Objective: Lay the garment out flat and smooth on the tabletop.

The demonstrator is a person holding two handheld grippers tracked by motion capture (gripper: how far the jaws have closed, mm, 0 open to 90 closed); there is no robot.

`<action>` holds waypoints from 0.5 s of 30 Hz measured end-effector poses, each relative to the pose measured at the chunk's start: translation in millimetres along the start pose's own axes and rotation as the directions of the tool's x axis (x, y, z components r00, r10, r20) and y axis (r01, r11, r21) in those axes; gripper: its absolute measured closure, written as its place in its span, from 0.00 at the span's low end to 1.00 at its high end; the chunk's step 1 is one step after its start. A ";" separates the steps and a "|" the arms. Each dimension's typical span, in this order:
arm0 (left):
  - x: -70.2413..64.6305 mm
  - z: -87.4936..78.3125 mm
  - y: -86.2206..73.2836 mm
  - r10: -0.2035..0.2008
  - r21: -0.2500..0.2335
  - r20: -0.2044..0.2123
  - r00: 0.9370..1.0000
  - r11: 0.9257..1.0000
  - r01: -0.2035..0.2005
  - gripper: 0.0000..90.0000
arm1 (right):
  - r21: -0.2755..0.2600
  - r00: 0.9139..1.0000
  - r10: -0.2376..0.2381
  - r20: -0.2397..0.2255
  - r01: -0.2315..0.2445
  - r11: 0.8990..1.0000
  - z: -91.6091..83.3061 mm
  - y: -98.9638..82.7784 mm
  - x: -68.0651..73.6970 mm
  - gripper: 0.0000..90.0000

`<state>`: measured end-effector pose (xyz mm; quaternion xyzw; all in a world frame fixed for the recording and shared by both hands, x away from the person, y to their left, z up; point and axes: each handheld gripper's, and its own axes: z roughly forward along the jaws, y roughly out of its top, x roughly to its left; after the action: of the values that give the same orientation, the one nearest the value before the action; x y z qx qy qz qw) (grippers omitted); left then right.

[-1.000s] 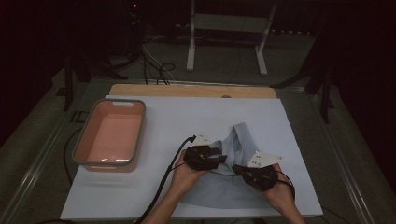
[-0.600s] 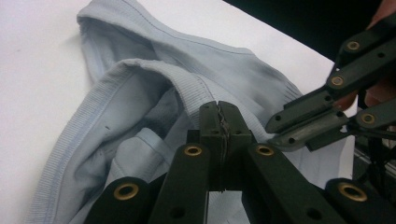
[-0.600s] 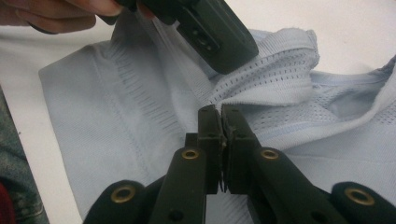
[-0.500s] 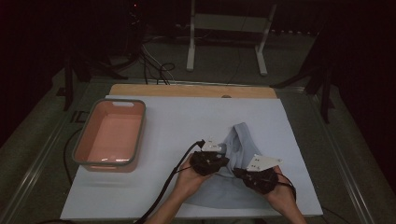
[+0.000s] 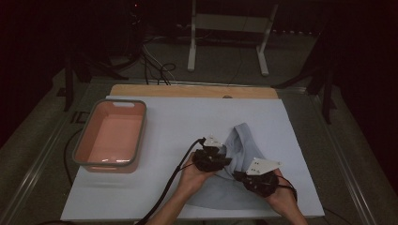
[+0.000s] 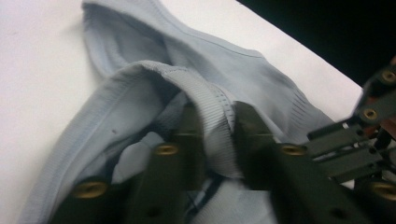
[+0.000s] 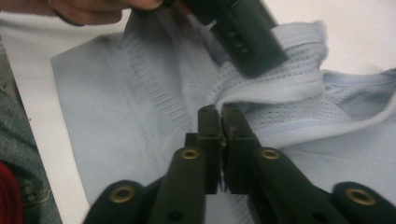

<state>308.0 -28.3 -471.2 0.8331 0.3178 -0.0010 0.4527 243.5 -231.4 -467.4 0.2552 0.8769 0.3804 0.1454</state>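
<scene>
The pale blue garment (image 5: 244,164) is lying crumpled near the front right corner of the desk (image 5: 187,126), on the white sheet covering it. The left tool (image 6: 217,135) is gripping the ribbed hem band (image 6: 212,126); its jaws, having just been opening slightly, are standing narrow with the band pinched between them. The right tool (image 7: 219,121) is clamping a fold of the mesh fabric, jaws nearly together. Both tools are holding adjacent points along one edge, probably so the cloth can be pulled taut and straightened. The pink tub (image 5: 110,133) is sitting well apart, near the left edge, likely the receptacle.
</scene>
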 end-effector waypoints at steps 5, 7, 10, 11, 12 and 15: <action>-9.7 -8.0 -4.1 0.062 0.007 -0.008 0.998 0.998 -0.062 0.92 | -0.030 0.997 0.054 0.047 -0.052 0.998 -8.2 0.3 -11.7 0.73; -12.7 -12.0 -6.9 0.073 -0.001 -0.014 0.997 0.997 -0.073 0.92 | -0.043 0.994 0.087 0.069 -0.084 0.996 -11.1 1.5 -18.0 0.68; -15.5 -17.5 -13.0 0.078 -0.011 -0.011 0.997 0.997 -0.078 0.92 | -0.068 0.989 0.120 0.083 -0.114 0.991 -12.2 5.0 -23.8 0.64; -16.6 -18.8 -15.4 0.080 -0.011 -0.012 0.997 0.997 -0.080 0.92 | -0.074 0.988 0.133 0.083 -0.127 0.989 -11.5 6.6 -24.7 0.63; -17.4 -20.1 -17.7 0.083 -0.008 -0.008 0.996 0.996 -0.083 0.92 | -0.081 0.987 0.142 0.081 -0.135 0.988 -9.9 8.2 -25.7 0.62; -19.4 -23.2 -24.7 0.088 -0.003 -0.010 0.996 0.996 -0.088 0.92 | -0.075 0.988 0.140 0.065 -0.135 0.988 -3.1 13.2 -27.5 0.61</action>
<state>272.7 -11.4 -470.5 0.8455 0.2833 0.0235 0.4521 269.4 -240.9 -453.8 0.3230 0.8376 0.4111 0.1584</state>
